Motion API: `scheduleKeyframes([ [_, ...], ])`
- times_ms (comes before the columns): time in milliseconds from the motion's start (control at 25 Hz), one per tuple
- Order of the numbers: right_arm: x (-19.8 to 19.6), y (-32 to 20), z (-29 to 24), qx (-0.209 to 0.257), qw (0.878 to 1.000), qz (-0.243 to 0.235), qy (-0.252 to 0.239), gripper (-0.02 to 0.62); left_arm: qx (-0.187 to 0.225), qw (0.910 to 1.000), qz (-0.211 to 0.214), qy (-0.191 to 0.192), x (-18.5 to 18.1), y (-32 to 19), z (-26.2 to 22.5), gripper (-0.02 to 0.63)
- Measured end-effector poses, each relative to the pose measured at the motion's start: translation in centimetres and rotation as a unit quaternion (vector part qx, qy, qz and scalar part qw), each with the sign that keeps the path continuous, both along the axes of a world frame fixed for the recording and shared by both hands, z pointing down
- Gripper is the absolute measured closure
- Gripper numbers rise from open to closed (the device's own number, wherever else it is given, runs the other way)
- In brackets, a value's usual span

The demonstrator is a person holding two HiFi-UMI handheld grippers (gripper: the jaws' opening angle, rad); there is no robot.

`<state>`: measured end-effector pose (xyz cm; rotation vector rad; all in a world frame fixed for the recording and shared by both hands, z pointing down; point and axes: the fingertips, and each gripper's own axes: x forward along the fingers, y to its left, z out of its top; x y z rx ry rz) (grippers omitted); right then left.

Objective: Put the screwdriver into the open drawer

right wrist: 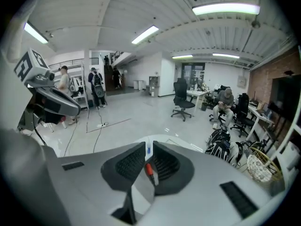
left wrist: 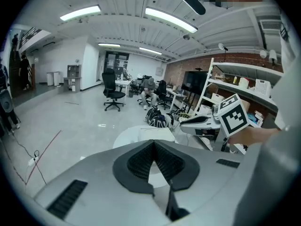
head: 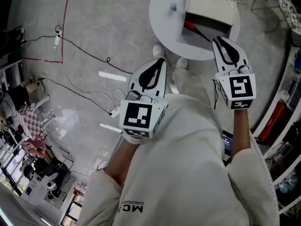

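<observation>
A screwdriver (head: 194, 29) with a red handle and a dark shaft lies at the open front of the white drawer box (head: 210, 6) on a round white table (head: 164, 18). It seems to rest inside the pulled-out drawer. My right gripper (head: 217, 40) hovers just short of the shaft's tip with its jaws a narrow gap apart and nothing in them. Through that gap the right gripper view shows the screwdriver (right wrist: 147, 168), small and far below. My left gripper (head: 161, 61) hangs over the floor beside the table, shut and empty, with its tips (left wrist: 153, 142) meeting.
A small bluish object (head: 173, 7) stands on the table left of the box. Black cables (head: 80, 48) and a red tape line (head: 67, 18) cross the grey floor. Shelving (head: 287, 107) lines the right side. Office chairs (left wrist: 113, 89) and seated people (right wrist: 225, 105) are far off.
</observation>
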<state>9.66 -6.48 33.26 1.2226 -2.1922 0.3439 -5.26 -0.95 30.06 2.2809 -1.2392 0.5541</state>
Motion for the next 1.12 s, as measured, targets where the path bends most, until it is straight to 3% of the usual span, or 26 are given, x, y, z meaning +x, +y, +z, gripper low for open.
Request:
scheduleKeyframes([
  [360,0.5,2.6,-5.2,0.051,0.997,0.023,-0.049,0.489,0.048,0.9987,-0.019,0.005,-0.7,-0.5,-3.9,0.595],
  [760,1.9,4.7,-10.4,0.108,0.989,0.046,-0.093,0.489,0.095,0.9952,-0.011,0.019,0.5,-0.9,-6.5,0.595],
  [1120,1.6,5.8,-11.8,0.118,0.985,0.053,-0.112,0.489,0.108,0.9934,-0.008,0.038,1.5,-0.8,-8.1,0.595],
])
